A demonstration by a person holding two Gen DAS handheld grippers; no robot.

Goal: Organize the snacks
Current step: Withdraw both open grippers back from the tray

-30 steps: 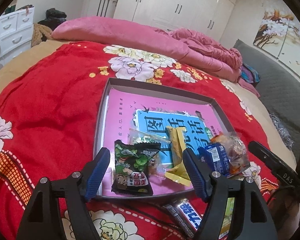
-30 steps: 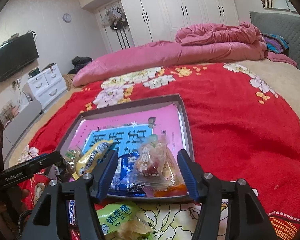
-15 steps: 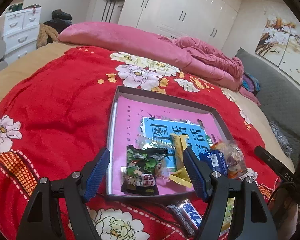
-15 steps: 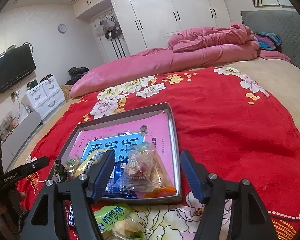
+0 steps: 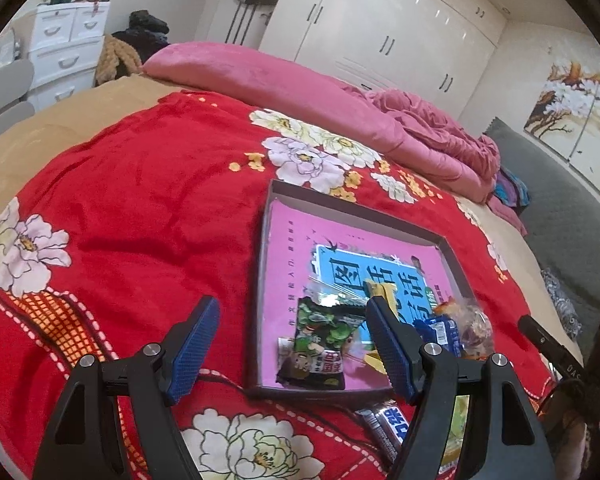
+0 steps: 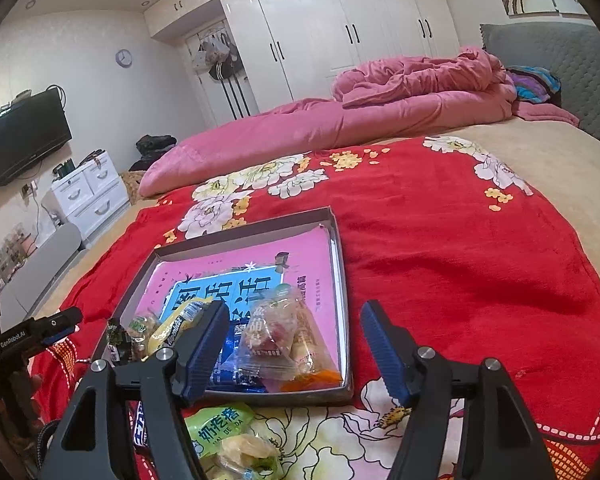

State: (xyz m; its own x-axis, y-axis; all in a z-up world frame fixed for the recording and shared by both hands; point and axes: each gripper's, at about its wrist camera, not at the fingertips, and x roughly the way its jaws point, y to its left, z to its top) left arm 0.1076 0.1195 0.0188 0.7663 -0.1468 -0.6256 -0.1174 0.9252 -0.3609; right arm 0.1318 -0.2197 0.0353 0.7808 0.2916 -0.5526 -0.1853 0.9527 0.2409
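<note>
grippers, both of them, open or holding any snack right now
left gripper: open, holding nothing.
right gripper: open, jaws just opened further, nothing between them.

The box's (image 6: 337,240) far half lies bare and open to reach, its near end is crowded with snack packets (image 6: 278,334), more packets (image 6: 220,426) lie before its near wall, and the red bedspread (image 6: 460,260) to the right is free.

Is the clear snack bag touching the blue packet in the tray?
Touching. The right wrist view shows the clear snack bag lying partly over the blue packet in the tray, its left edge overlapping the blue wrapper with no gap between them.
</note>
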